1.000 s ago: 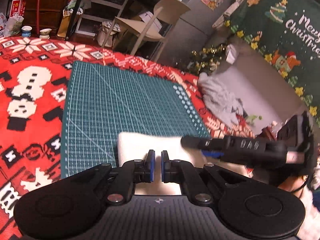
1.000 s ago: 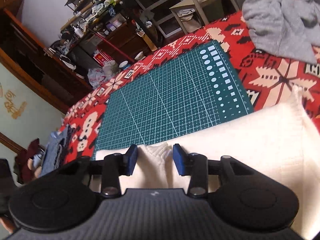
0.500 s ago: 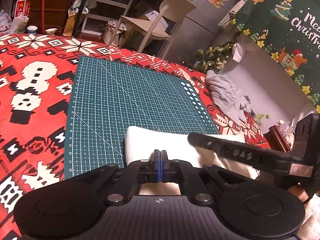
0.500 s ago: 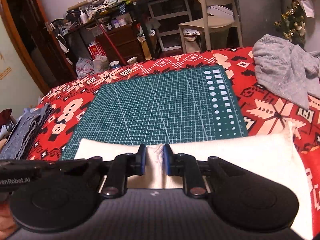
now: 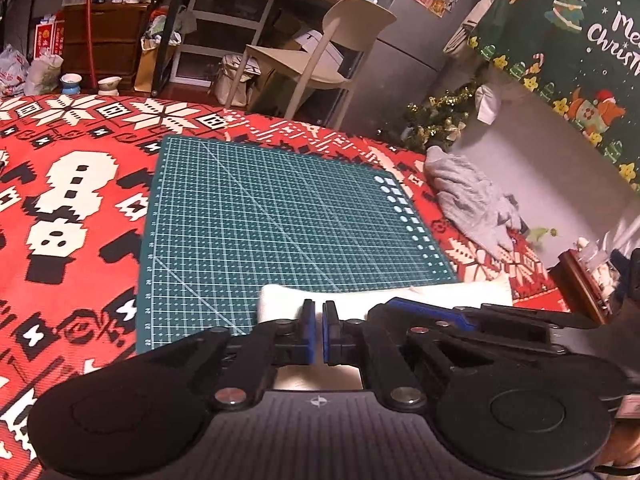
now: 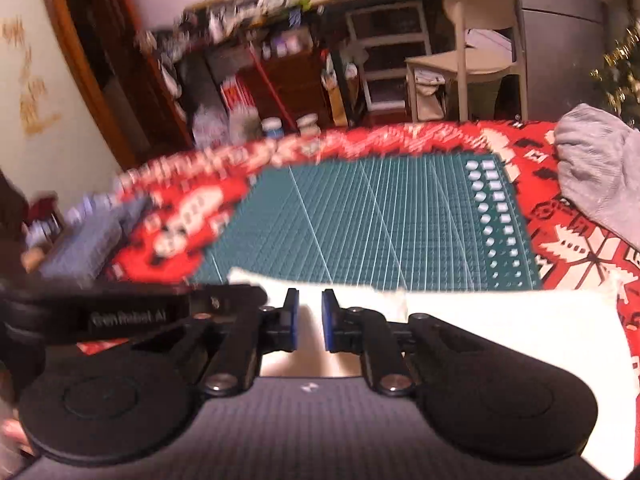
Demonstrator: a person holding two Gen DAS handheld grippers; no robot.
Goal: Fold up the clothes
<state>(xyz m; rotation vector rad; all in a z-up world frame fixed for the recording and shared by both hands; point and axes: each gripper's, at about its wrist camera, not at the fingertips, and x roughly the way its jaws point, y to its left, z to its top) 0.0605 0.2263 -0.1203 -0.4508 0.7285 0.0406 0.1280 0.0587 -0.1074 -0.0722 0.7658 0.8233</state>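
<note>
A white folded garment [image 5: 400, 294] lies along the near edge of the green cutting mat [image 5: 280, 220]. My left gripper [image 5: 319, 320] is at the garment's left end, its blue pads nearly together with white fabric between them. In the right wrist view the same garment [image 6: 500, 320] spreads to the right, and my right gripper [image 6: 310, 320] stands over its near edge with a narrow gap filled by cloth. The two grippers sit side by side: the right one [image 5: 460, 316] shows in the left wrist view, the left one [image 6: 132, 316] in the right wrist view.
A red patterned tablecloth [image 5: 72, 200] covers the table under the mat. A crumpled grey garment [image 6: 600, 176] lies at the right edge, and a folded blue-grey stack [image 6: 80, 240] at the far left. A pale chair [image 5: 320, 52] and cluttered shelves stand behind the table.
My right gripper's fingers have narrowed from wide apart onto the cloth, and its view has swung, now blurred. The left pads closed fully, then show a slim gap with fabric in it.
</note>
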